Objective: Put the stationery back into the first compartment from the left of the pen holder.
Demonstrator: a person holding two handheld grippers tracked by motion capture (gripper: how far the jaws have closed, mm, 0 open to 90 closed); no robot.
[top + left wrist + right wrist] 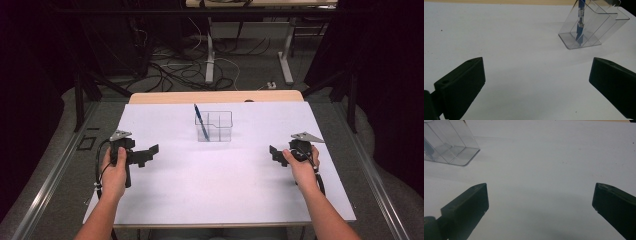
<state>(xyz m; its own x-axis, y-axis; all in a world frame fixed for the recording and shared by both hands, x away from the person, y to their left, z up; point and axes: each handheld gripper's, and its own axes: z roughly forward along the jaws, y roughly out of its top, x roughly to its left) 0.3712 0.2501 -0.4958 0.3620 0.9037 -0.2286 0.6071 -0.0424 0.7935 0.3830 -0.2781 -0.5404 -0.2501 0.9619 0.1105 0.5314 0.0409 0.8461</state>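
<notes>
In the high view, a blue pen (200,121) stands tilted in the left-hand compartment of a clear plastic organizer (215,126) near the far middle of the white bench (220,185). That placing looks done, and I see nothing else waiting to be put away. The left gripper (148,154) and right gripper (274,154) rest low on either side, well apart from the organizer, each held in a hand with the forearm coming up from the near edge.

In the left gripper view, its jaws stand wide apart, holding nothing, pointed toward the organizer and pen (579,23) ahead to the right.

In the right gripper view, the jaws are likewise spread and empty, with the organizer (450,146) off to the upper left.
</notes>
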